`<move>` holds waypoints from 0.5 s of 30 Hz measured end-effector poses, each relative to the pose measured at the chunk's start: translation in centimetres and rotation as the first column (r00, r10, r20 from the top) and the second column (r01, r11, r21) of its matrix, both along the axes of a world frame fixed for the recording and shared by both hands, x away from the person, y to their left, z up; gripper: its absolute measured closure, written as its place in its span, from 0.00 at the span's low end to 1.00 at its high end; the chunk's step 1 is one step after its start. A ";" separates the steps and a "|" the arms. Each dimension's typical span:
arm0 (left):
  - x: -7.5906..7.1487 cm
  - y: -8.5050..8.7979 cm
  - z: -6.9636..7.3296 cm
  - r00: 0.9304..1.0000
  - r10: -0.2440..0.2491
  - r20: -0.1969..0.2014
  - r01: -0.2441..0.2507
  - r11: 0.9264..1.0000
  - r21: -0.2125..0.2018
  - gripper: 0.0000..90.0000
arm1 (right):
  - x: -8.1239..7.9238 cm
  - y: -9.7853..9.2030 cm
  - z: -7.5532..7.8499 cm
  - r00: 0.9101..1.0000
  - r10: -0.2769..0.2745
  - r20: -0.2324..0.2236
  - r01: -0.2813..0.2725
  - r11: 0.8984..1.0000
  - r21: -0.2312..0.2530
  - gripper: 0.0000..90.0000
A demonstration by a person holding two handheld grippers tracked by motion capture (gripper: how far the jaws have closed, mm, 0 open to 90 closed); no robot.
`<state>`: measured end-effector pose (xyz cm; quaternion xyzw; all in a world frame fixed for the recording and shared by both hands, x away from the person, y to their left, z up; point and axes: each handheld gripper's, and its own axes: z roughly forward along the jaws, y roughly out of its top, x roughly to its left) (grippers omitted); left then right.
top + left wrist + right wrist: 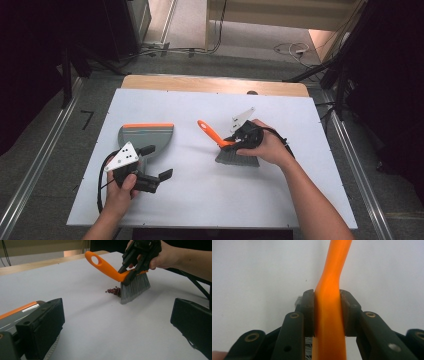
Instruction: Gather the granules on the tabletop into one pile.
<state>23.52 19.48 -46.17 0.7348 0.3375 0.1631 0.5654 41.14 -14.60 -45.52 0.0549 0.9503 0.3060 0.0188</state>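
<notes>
A hand brush (210, 131) with an orange handle and grey bristles stands on the white table top (210, 200), right of centre. My right gripper (239, 141) is shut on the handle just above the bristles; its pads (308, 315) press the orange handle (334, 265) from both sides. The brush (136, 286) has its bristles on the surface, with a small heap of dark red beads (113, 291) at their edge. A grey dustpan (146, 135) with an orange lip lies at the left. My left gripper (159, 161) is open beside it, one jaw next to the dustpan (20, 312).
The white sheet covers a wooden table whose far edge (215, 84) shows at the back. Metal rails (30, 170) run along both sides on the floor, and cables (295, 49) lie beyond the table.
</notes>
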 end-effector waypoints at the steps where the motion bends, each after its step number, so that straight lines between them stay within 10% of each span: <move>1: 0.0 0.0 0.0 1.000 0.001 0.000 -0.001 1.000 0.000 0.00 | 0.1 0.1 0.0 1.000 -0.006 -0.004 0.006 1.000 0.005 0.74; 15: 0.1 0.1 0.0 1.000 0.001 -0.001 -0.001 1.000 -0.002 0.00 | 1.5 0.7 -0.1 1.000 -0.009 0.007 0.008 1.000 0.024 0.74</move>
